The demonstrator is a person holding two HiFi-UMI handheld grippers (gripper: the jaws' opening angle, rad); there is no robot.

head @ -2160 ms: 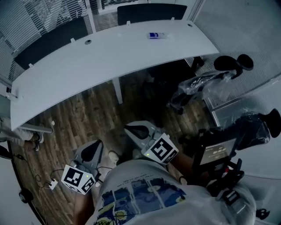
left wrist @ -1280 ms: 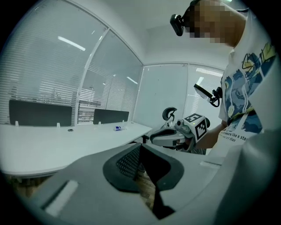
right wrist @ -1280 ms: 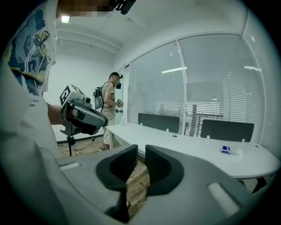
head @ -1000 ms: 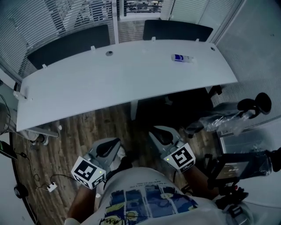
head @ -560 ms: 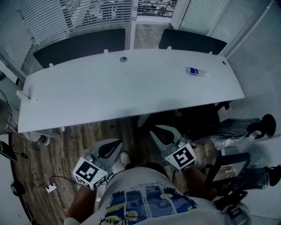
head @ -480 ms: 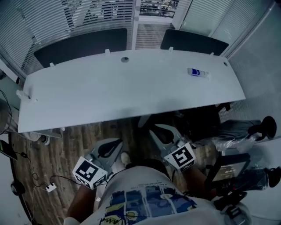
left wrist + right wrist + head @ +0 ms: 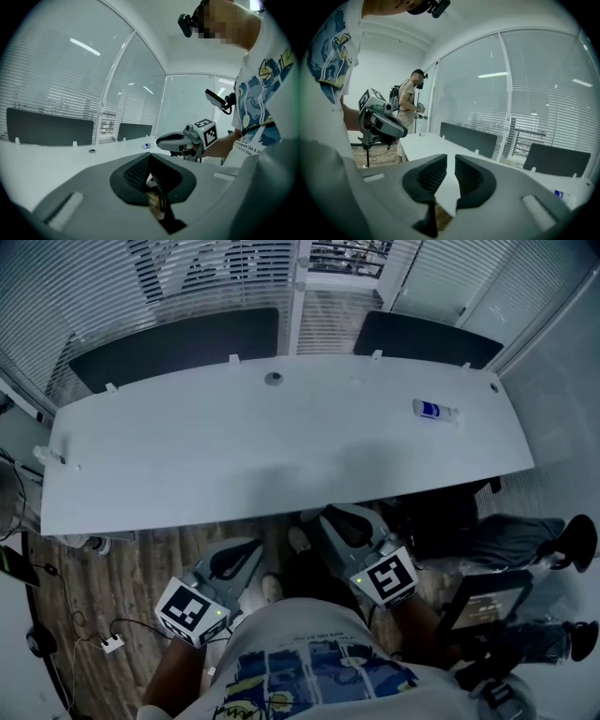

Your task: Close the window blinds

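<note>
1. Progress: none of the closing is done. You stand at the near edge of the white desk (image 7: 234, 456), with the blinds (image 7: 202, 268) well apart from you across it.
2. Left gripper (image 7: 153, 174): pads pressed together, nothing between them. Right gripper (image 7: 446, 180): pads a narrow slit apart, empty.
3. Blinds: lowered horizontal slats on the glass wall behind the desk. The middle panels are tilted open, and the outside shows between the slats. You have yet to reach their control, which cannot be made out.

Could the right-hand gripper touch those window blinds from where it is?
Probably not. The right gripper is at the white desk's near edge; the blinds hang beyond its far side, behind dark panels.
</note>
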